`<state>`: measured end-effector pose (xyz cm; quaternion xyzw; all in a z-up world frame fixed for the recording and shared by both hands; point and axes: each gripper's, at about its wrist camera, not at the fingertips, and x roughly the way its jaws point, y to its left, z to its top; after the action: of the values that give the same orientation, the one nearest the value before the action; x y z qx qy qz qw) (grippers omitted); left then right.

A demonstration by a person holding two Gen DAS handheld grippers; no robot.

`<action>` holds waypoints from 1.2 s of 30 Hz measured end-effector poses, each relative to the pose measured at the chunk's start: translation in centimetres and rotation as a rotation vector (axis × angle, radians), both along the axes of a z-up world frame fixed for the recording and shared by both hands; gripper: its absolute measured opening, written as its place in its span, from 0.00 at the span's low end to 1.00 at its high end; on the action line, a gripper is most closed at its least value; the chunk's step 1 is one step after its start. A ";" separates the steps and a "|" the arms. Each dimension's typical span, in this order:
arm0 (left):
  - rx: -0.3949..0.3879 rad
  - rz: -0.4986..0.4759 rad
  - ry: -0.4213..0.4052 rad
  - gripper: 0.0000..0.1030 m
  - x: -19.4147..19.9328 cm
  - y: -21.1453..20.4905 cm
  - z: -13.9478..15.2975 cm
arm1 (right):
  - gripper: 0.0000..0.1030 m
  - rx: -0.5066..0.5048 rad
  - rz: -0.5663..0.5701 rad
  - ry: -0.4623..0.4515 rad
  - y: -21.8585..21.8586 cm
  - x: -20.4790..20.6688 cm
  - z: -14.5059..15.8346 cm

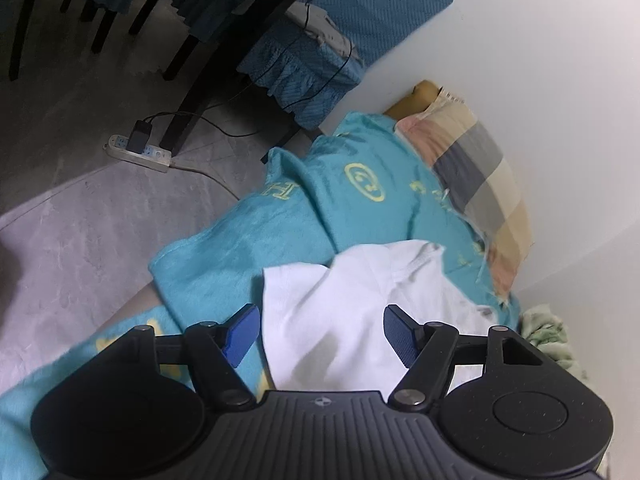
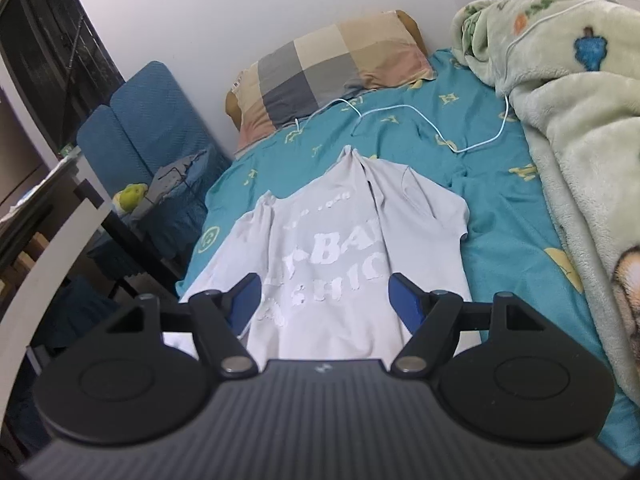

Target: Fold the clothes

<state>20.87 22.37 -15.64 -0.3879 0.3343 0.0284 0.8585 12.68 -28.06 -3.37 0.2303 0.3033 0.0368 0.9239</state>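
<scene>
— Two grippers, both spread wide, and neither has hold of anything. The left gripper hangs over the near part of the shirt with cloth showing between its pads but not pinched; the right gripper sits above the printed chest the same way.

— Where does the shirt lie?

— On the teal sheet, print up, collar toward the pillow. One sleeve is spread out flat on the right; the other side is bunched and partly turned in, and the neck is creased into a ridge.

— So what makes the next step go well?

— I'd say smooth before folding. Each gripper should take an edge, not the middle: one at the hem corner, one at the shoulder on the same side, so the side panel turns over as one straight line. Pinch a single layer only, low and close to the sheet, or the sheet comes up too.

— Anything to watch?

— A white cable trails across the sheet just past the collar, and the green blanket crowds the right side. Keep the fold clear of both. From the left wrist view the shirt's near edge looks doubled over, though the lens makes that hard to be sure of.
</scene>
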 end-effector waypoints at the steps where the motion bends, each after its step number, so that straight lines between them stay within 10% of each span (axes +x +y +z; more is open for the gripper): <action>1: 0.017 -0.002 0.017 0.65 0.4 0.0 -0.4 | 0.70 0.005 -0.001 0.008 -0.1 0.3 -0.2; 5: 0.036 -0.029 0.011 0.42 2.9 -0.7 -1.9 | 0.70 0.027 -0.002 0.036 -0.1 1.5 -1.3; 7: 0.023 -0.065 -0.014 0.02 4.0 -1.1 -2.0 | 0.70 0.033 -0.001 0.049 -0.1 2.0 -1.8; 14: 0.149 -0.042 -0.132 0.01 5.6 -0.5 3.8 | 0.70 0.048 -0.032 0.056 -0.5 2.2 -2.0; 22: 0.478 0.055 -0.100 0.01 14.5 2.8 10.2 | 0.70 0.063 -0.060 0.073 -1.2 3.3 -2.7; 27: 0.614 0.064 0.026 0.01 19.7 2.8 6.7 | 0.70 0.035 -0.069 0.103 -1.1 4.5 -3.8; 32: 0.560 0.017 0.051 0.03 21.3 2.3 1.8 | 0.70 -0.023 -0.062 0.134 -0.4 5.9 -5.3; 36: 0.532 -0.046 0.059 0.30 20.7 1.4 0.7 | 0.70 -0.035 -0.053 0.135 -0.2 6.4 -5.8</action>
<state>41.59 23.81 -14.92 -0.1399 0.3484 0.1071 0.9206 19.05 -28.26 -9.15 0.2242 0.3595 -0.0086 0.9058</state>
